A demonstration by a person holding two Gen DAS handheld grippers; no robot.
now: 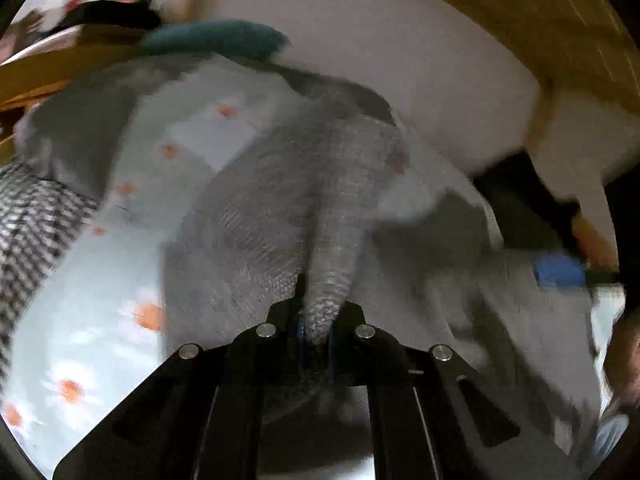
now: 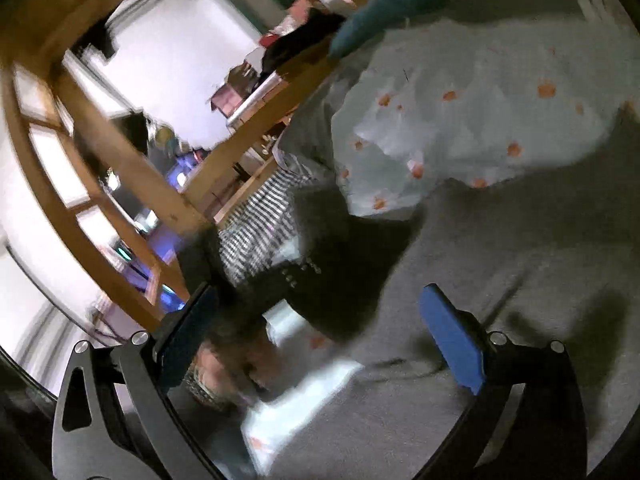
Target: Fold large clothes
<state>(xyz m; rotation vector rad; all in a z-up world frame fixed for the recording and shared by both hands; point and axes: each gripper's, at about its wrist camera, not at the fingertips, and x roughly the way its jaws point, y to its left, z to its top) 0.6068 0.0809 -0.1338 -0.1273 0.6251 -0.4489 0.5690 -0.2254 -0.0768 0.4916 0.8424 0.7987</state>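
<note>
1. Your left tool is clenched on a bunched fold of the grey knit garment. The fabric rises out of the pinch as a ribbed ridge and fans out ahead of the fingers.

2. Your right tool is released, with its blue pads spread wide and nothing between them. It hangs above the same grey garment, which fills the lower right of that view.

3. The garment lies spread on the bed, over a pale blue sheet with orange-centred daisies. In the right wrist view the sheet shows beyond the far edge of the grey cloth.

4. From the left wrist camera you can just spot the other tool's blue pad near the right edge, low over the grey cloth. I can't tell if it's touching.

5. A teal cushion-like thing sits at the far end of the sheet, and it also shows in the right view.

6. A black-and-white striped fabric lies at the left side of the bed, just beside the sheet.

7. A wooden frame runs along the bed's edge, with white wall behind it. Both views are pretty motion-blurred, so small details are mush.
</note>
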